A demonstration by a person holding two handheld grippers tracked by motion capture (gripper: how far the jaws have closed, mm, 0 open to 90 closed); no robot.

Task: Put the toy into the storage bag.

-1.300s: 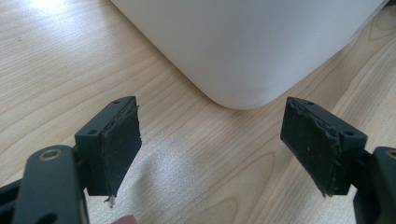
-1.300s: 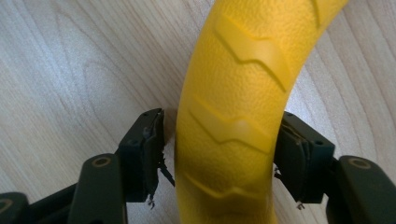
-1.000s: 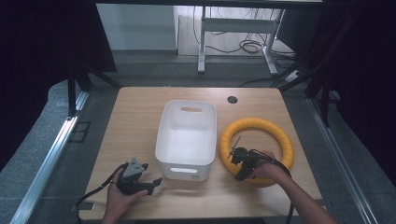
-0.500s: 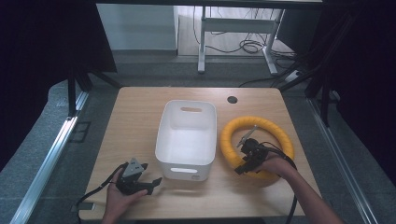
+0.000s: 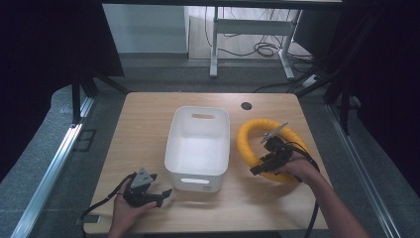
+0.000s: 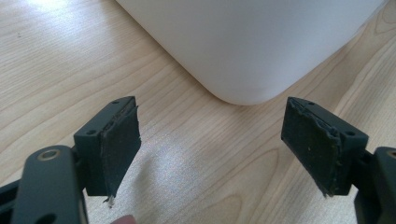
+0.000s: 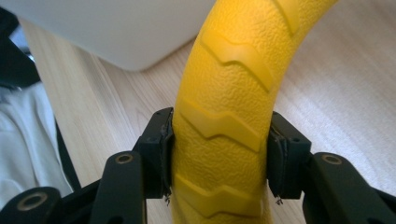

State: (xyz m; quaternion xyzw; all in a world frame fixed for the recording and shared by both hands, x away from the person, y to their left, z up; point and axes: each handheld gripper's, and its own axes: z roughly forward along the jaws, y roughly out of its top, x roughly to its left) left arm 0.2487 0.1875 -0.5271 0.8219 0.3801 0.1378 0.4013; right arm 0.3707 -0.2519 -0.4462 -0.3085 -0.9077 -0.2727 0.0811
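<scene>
right gripper (image 7: 219, 154) clamped the yellow ring (image 5: 257, 129) beside the white bin (image 5: 198, 144) (near edge) | left gripper (image 6: 215, 149) gaped wide, idle | advice: lift level, grip firm

The right gripper (image 5: 261, 166), a second ago reaching across the yellow ridged rubber ring (image 5: 270, 150), now clamps the ring's near-left arc, both pads pressed to its sides. The ring's far side tips up off the counter (image 5: 148, 129), shifted slightly toward the person's edge.
</scene>
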